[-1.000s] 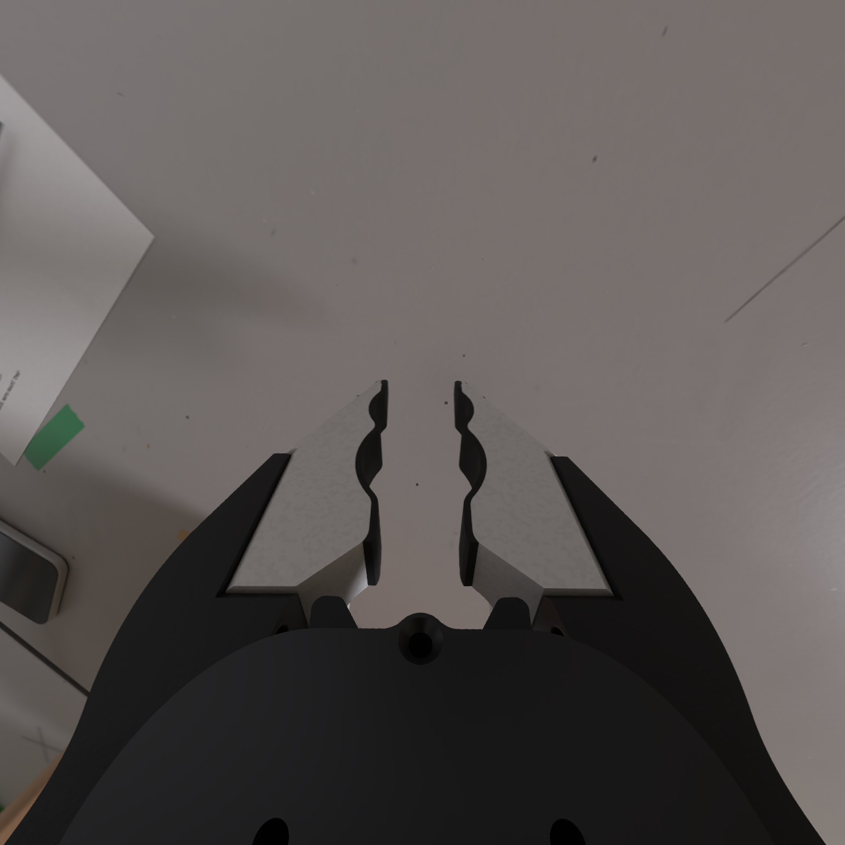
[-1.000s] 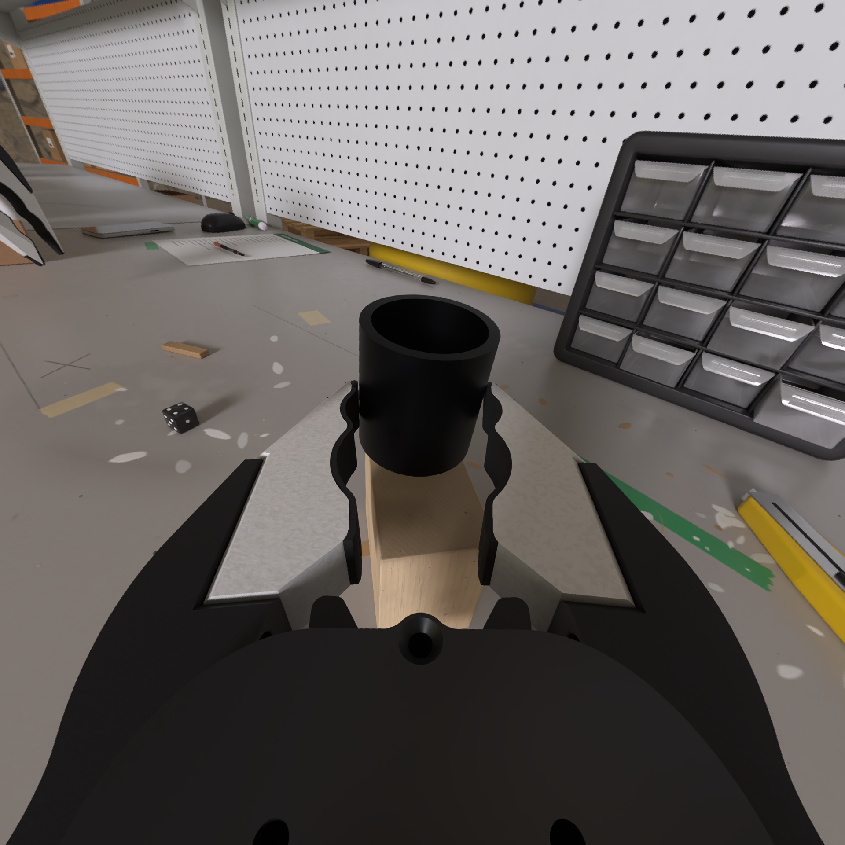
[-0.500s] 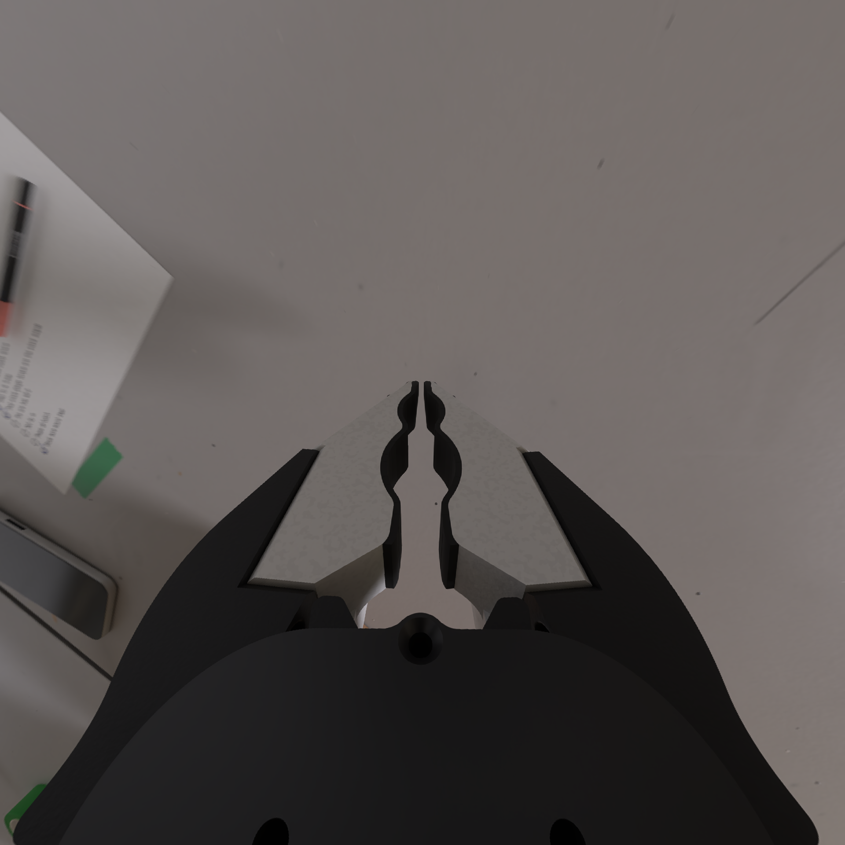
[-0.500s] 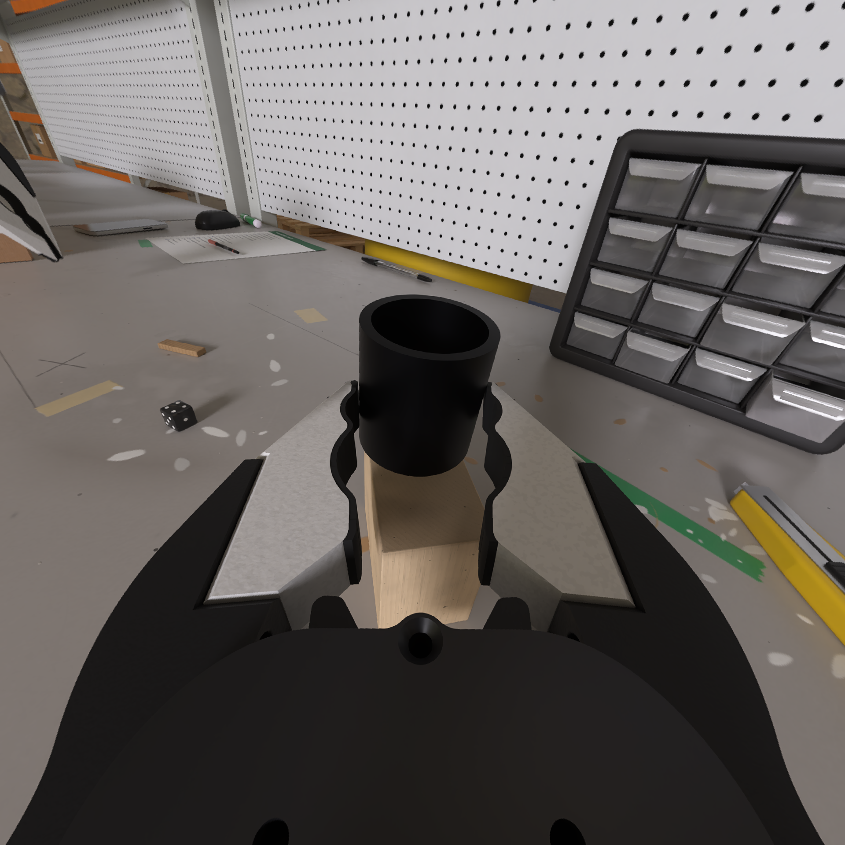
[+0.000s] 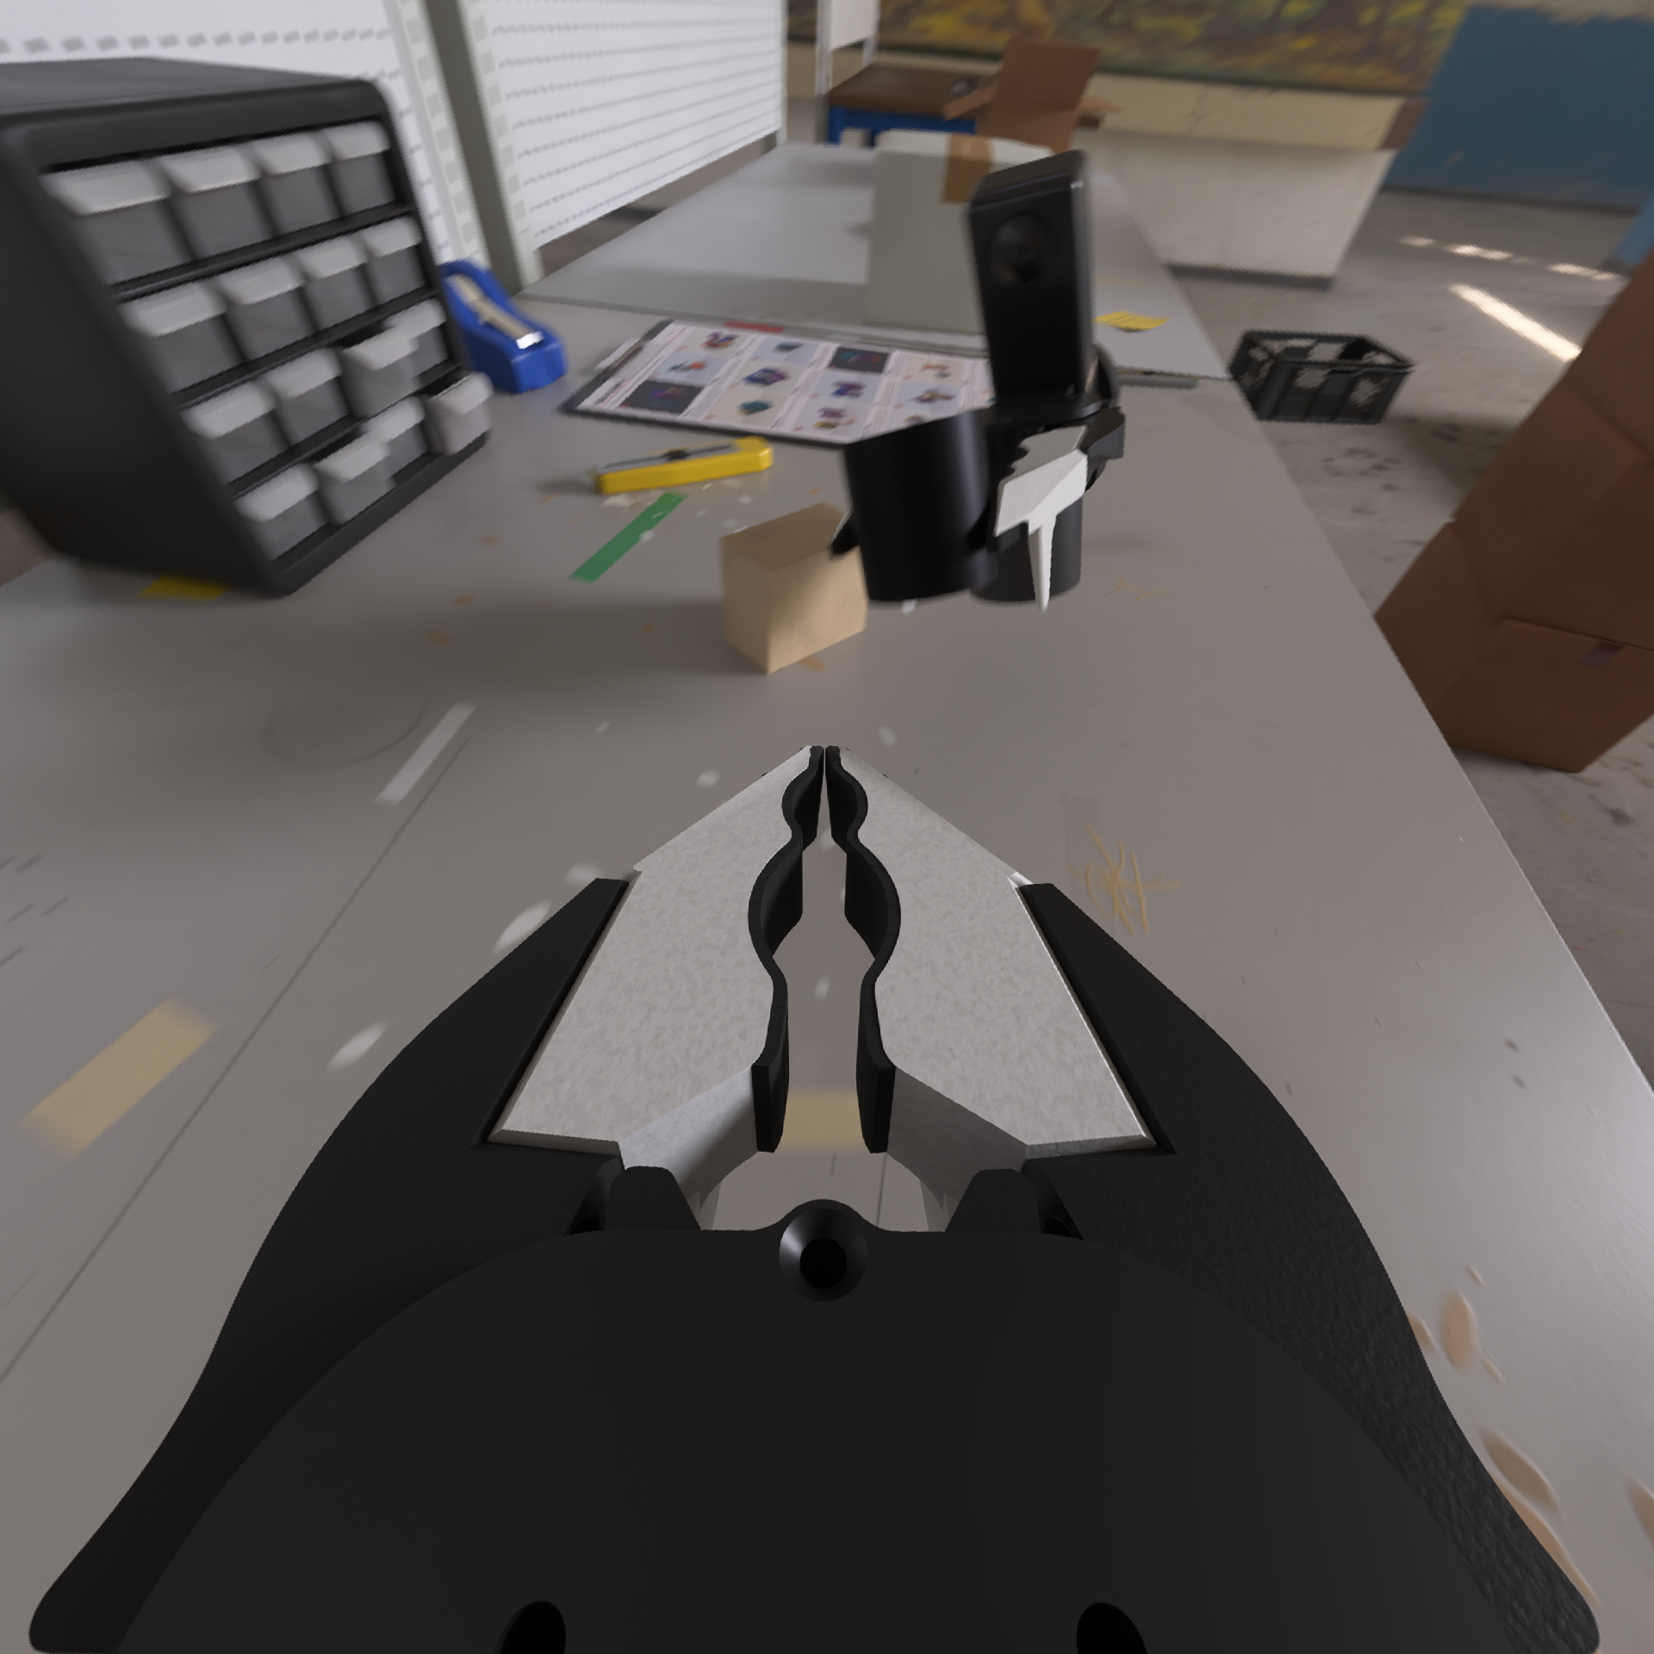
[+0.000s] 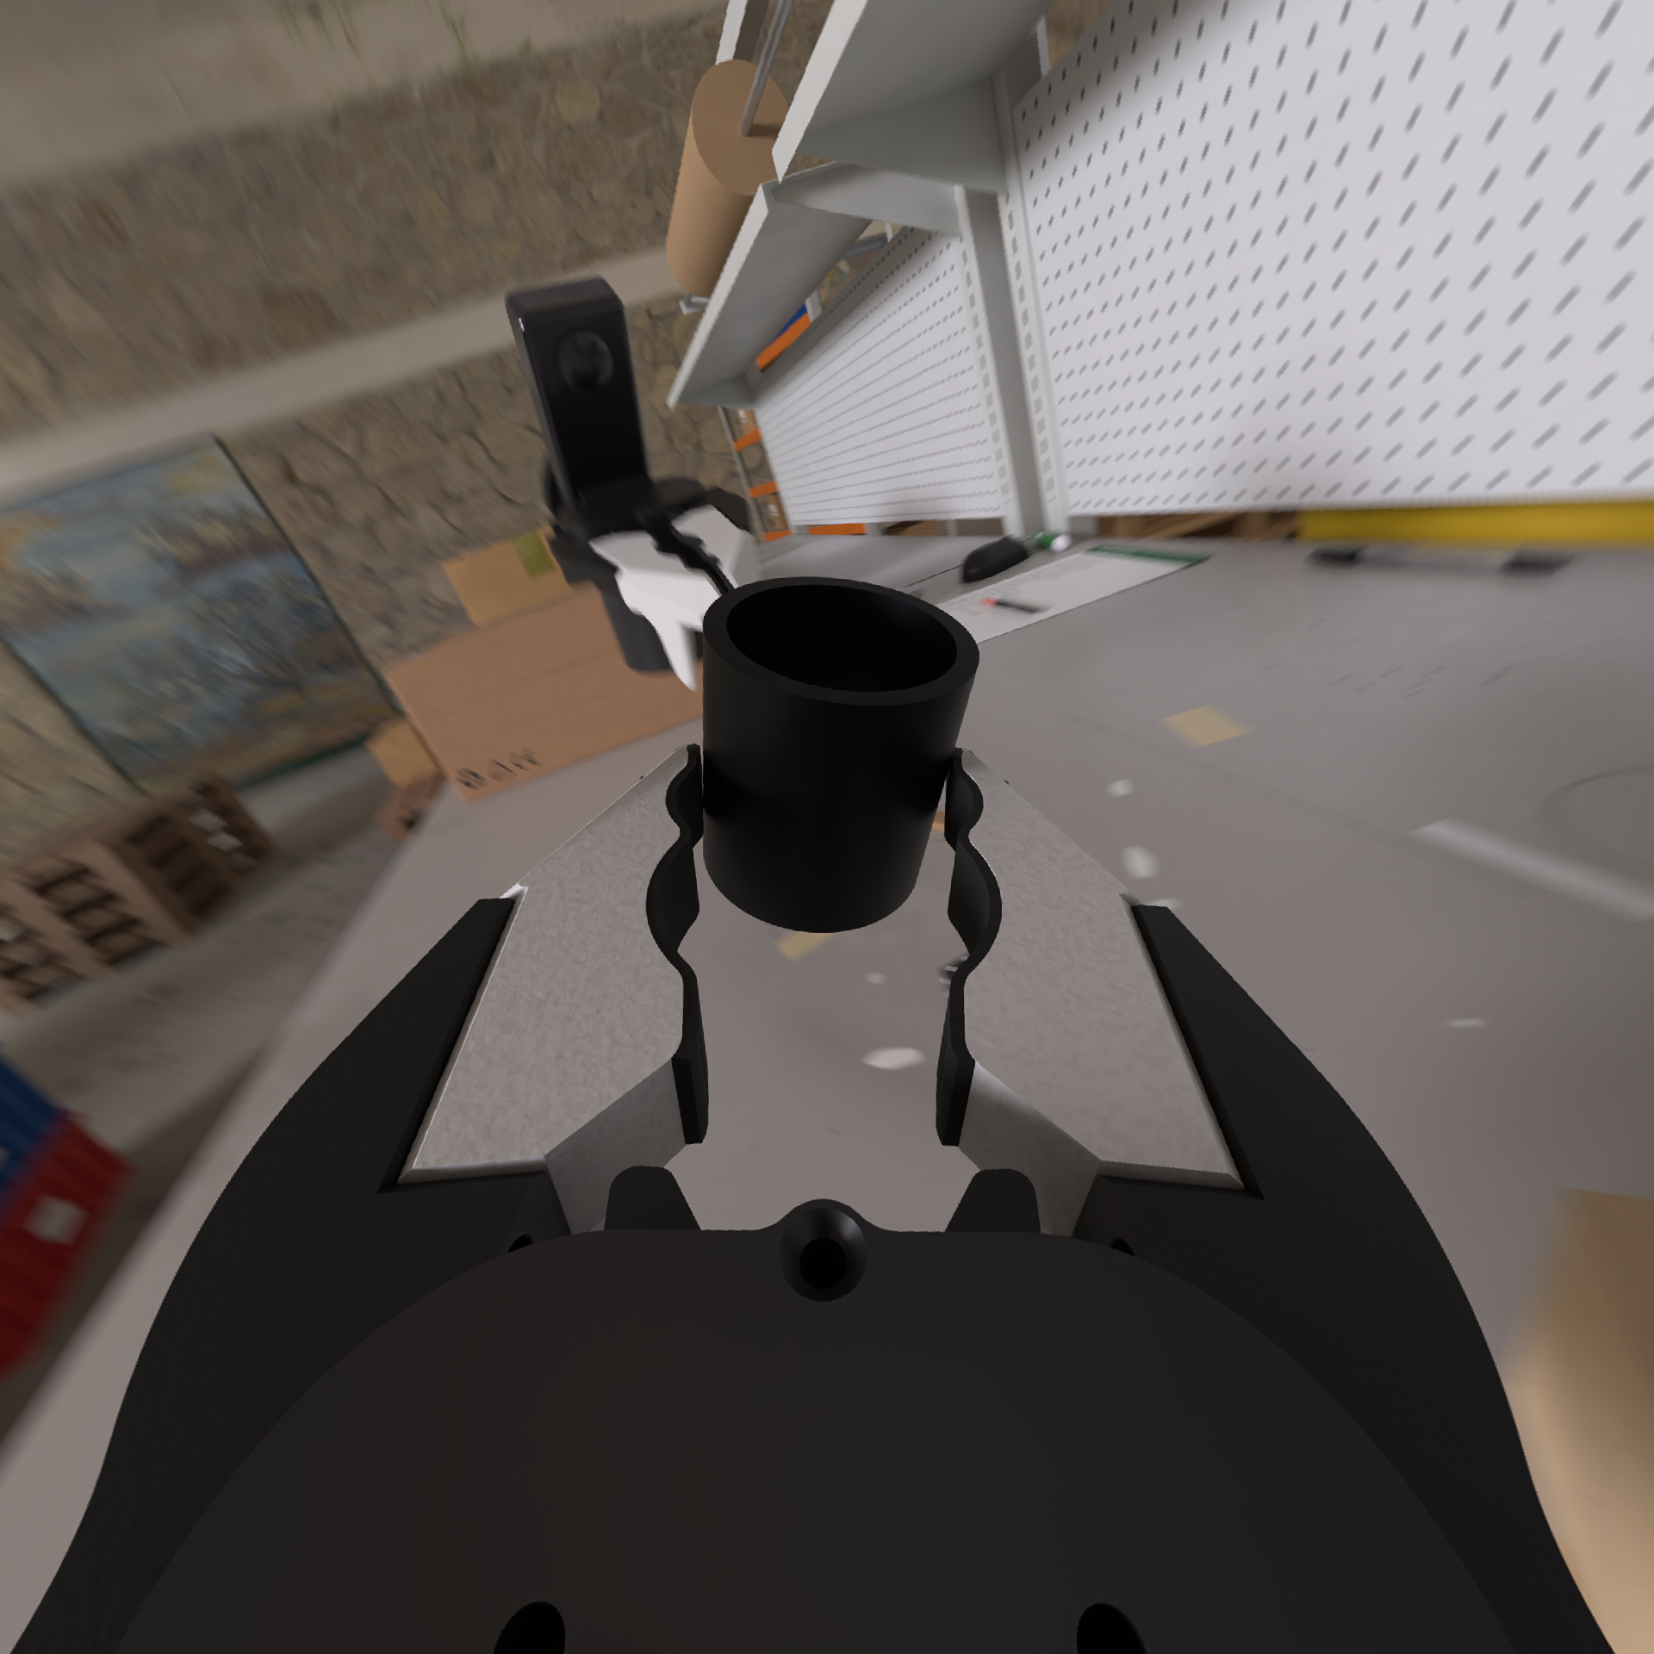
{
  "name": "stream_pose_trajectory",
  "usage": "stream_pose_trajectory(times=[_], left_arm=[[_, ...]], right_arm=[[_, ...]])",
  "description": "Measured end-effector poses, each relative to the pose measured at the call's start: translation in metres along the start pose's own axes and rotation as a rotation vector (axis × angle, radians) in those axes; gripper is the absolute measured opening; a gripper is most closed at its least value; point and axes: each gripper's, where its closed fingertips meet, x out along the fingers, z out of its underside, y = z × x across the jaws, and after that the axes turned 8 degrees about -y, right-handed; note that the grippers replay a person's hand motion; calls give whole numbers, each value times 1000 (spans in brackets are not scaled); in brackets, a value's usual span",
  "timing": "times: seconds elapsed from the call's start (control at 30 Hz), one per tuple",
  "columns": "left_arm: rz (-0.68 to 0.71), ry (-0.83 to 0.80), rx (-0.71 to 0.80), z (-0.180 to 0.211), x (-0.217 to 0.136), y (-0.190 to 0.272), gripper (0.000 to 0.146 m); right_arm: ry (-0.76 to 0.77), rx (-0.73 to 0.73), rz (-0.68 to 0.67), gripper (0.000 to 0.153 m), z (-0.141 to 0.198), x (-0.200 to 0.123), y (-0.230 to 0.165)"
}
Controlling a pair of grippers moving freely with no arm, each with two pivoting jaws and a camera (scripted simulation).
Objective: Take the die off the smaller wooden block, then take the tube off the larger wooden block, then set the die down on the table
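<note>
The tube [image 6: 832, 761] is smooth matt black, probably plastic. The larger wooden block [image 5: 792, 591] shows pale, unvarnished wood. Matt grey table [image 5: 268, 850]. The right gripper [image 6: 823, 779] has brushed-metal plates and black pads.

Both pictures are bright with soft, even light. The desk [image 5: 1163, 805] shows soft, pale shadows. The drawer box [image 5: 224, 313] looks blurry, and the far wall [image 6: 224, 268] is smeared into streaks. Straight lines bend near the edges.
</note>
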Motion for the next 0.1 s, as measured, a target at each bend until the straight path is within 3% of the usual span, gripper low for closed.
stream_pose_trajectory(times=[0.1], left_arm=[[57,35,53,-7,53,15,0]], right_arm=[[-11,154,-38,54,3,22,-10]])
